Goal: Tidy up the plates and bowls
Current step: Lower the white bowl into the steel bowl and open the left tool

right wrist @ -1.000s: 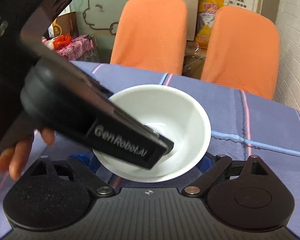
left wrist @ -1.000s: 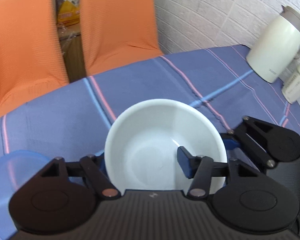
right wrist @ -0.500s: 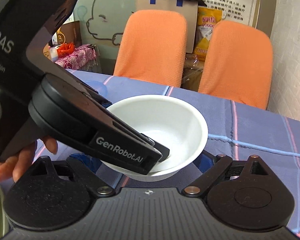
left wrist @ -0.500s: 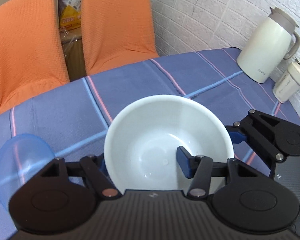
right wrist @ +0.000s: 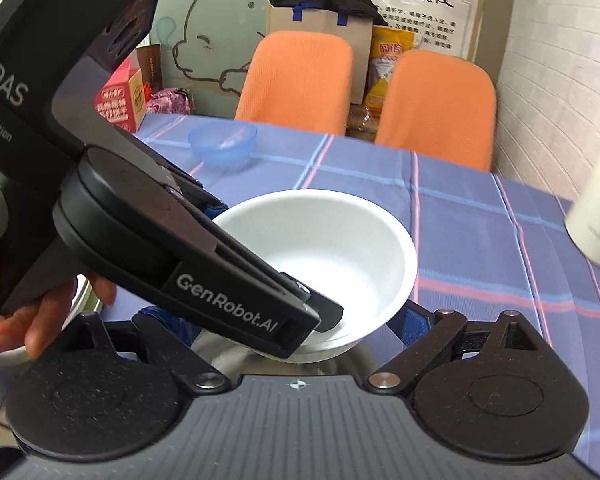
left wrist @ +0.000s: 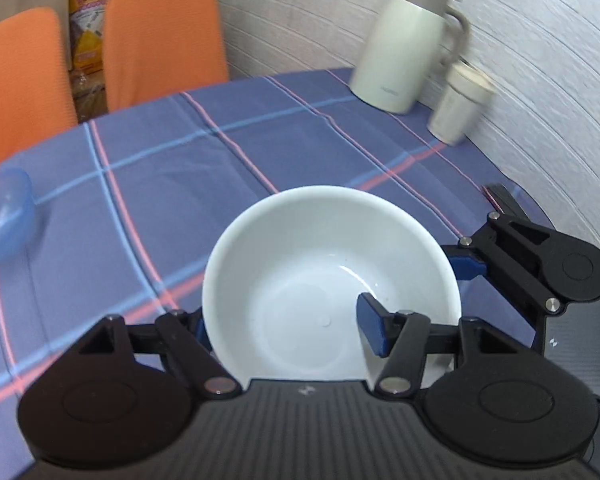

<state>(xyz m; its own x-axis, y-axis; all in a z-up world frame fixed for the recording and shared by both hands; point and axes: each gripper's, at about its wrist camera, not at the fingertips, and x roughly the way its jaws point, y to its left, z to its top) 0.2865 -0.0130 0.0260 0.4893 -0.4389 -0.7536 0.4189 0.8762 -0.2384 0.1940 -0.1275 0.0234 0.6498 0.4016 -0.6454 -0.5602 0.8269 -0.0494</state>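
Tablecloth (left wrist: 300, 128) blurs; left claw (left wrist: 284, 326) partly hides white bowl (left wrist: 320, 264).

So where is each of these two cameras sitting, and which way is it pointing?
Left wrist: on the left hand-held gripper, facing the round white bowl it grips, a cream jug beyond.
Right wrist: on the right hand-held gripper, facing the same bowl; a hand shows.
Shared: bowl, translucent blue bowl, orange chairs.

Bright, even indoor light; soft shadows. Motion blur on thermos jug (left wrist: 404, 44), wall, chairs. Strong fisheye bending at edges.
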